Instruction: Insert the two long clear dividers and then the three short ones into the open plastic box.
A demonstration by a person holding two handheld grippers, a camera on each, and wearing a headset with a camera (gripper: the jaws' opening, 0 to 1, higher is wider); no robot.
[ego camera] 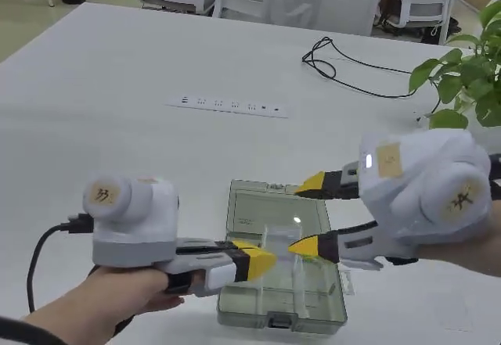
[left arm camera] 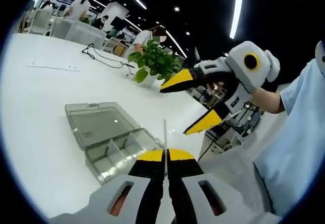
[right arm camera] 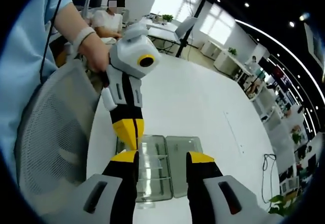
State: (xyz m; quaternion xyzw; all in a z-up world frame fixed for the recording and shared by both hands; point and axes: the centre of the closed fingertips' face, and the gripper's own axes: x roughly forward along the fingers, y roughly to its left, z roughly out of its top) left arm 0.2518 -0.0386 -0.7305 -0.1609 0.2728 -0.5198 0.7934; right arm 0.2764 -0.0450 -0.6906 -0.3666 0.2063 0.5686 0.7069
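Observation:
The open clear plastic box (ego camera: 235, 307) lies on the white table, its lid (ego camera: 258, 204) folded back flat. Clear dividers stand in its base (left arm camera: 109, 155). My left gripper (ego camera: 262, 260) hovers over the base, shut on a thin clear divider (ego camera: 280, 241), which the left gripper view shows edge-on as the divider (left arm camera: 164, 140) rising from between the jaws. My right gripper (ego camera: 299, 217) faces it from the right with jaws wide open and nothing between them, just beside the divider. In the right gripper view the open right gripper (right arm camera: 162, 158) looks down on the box (right arm camera: 157, 168) and the left gripper (right arm camera: 128, 130).
A flush power strip (ego camera: 227, 106) sits mid-table. A black cable (ego camera: 344, 67) and a potted plant (ego camera: 462, 79) are at the far right. Office chairs stand beyond the table's far edge, and a mesh chair (right arm camera: 51, 132) is close behind the person.

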